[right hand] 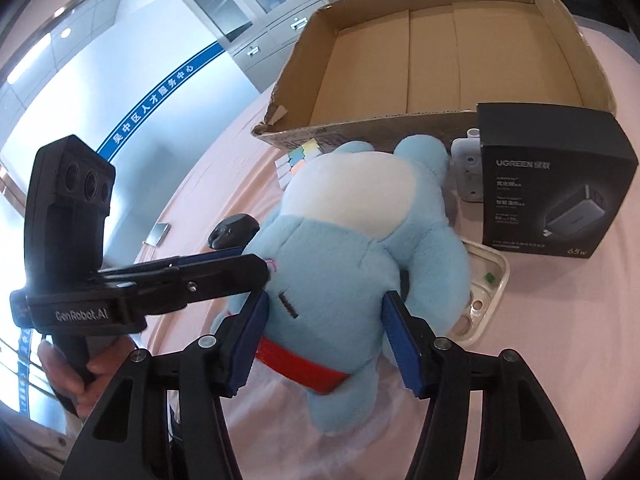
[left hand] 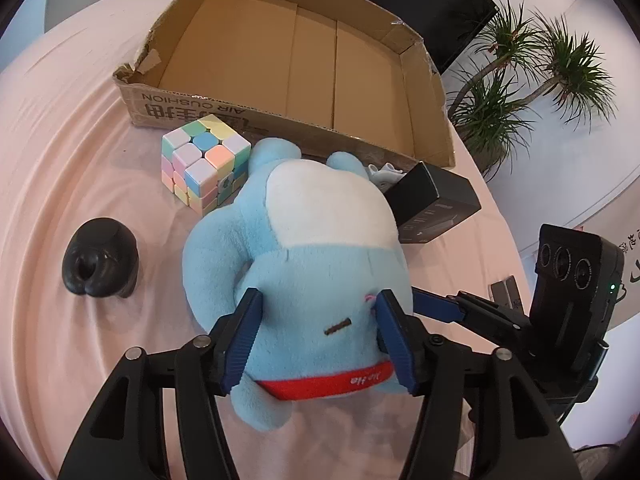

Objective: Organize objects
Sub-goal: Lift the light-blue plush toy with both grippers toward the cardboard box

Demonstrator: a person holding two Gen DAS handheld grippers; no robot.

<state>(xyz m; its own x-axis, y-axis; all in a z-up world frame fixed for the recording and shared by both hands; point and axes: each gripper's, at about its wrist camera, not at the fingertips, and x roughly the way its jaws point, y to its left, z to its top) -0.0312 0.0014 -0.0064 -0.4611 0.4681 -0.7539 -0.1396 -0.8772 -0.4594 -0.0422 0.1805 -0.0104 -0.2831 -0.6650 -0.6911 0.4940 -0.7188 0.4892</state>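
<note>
A blue and white plush toy (left hand: pixel 304 264) lies face up on the pink cloth (left hand: pixel 60 200) just in front of the open cardboard box (left hand: pixel 280 52), its head toward the cameras and its red collar nearest the lenses. The left gripper (left hand: pixel 316 340) has its blue pads pressed against both sides of the toy's head, so it is closed on the toy. The right gripper (right hand: pixel 324 340) straddles the head as well; its left pad touches the fabric, but whether the right pad bears on the toy cannot be told. In the right wrist view the left gripper's finger reaches in from the left and touches the toy's cheek. A pastel puzzle cube (left hand: pixel 204 162) sits beside the toy's foot, close to the box's front wall. A black glossy object (left hand: pixel 100 258) rests on the cloth well to the left. A black charger carton (right hand: pixel 552 180) stands to the right of the toy, with a white tray (right hand: pixel 486 296) just beside the toy's arm and a small white device (right hand: pixel 468 168) behind it.
</note>
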